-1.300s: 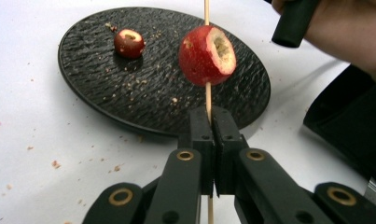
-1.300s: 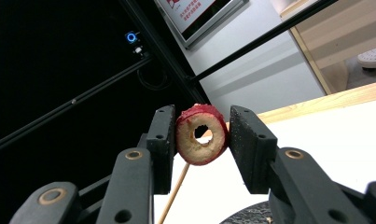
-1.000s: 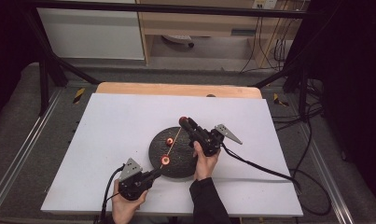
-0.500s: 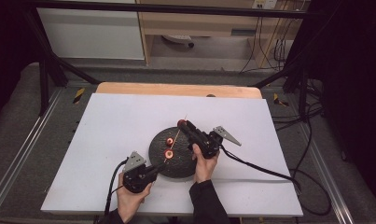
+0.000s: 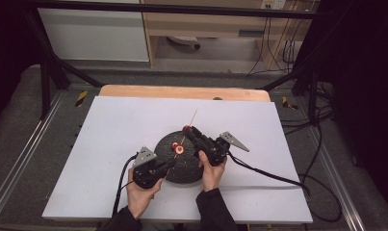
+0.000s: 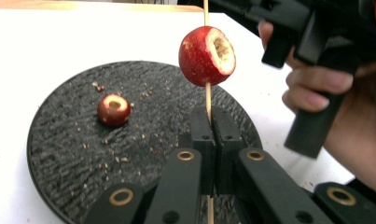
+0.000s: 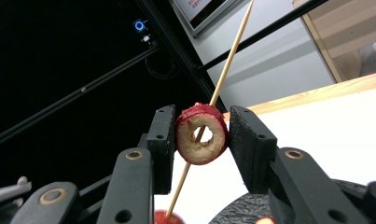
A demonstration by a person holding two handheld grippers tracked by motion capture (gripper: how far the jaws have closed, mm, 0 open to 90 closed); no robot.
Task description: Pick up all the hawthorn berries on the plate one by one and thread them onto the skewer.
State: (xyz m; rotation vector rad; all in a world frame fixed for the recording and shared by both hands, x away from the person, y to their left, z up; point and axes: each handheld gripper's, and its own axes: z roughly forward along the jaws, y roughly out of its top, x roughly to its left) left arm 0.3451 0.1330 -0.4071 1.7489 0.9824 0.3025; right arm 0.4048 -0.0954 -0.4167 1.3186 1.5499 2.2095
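My left gripper [image 6: 212, 126] is shut on a thin wooden skewer [image 6: 207, 95] that carries one cored red fruit [image 6: 206, 56]. In the high view the left gripper [image 5: 168, 166] sits at the plate's near-left edge, and the skewer [image 5: 194, 115] slants up to the far right. My right gripper [image 7: 202, 128] is shut on a second cored red fruit [image 7: 214, 145], and the skewer [image 7: 232, 51] runs through its hole. In the high view the right gripper [image 5: 187, 130] holds this fruit [image 5: 186, 128] over the black round plate [image 5: 184, 171]. A third fruit [image 6: 114, 109] lies on the plate [image 6: 59, 140].
Crumbs are scattered across the plate. It sits near the front middle of a white table top [image 5: 109, 125] with a wooden edge [image 5: 182, 91] at the back. Black cables [image 5: 268, 175] trail from both grippers over the table. A dark frame and shelves stand behind.
My left hand has moved up and right toward the plate, and the skewer's tip now reaches past the fruit in the right gripper. The right hand has stayed in place.
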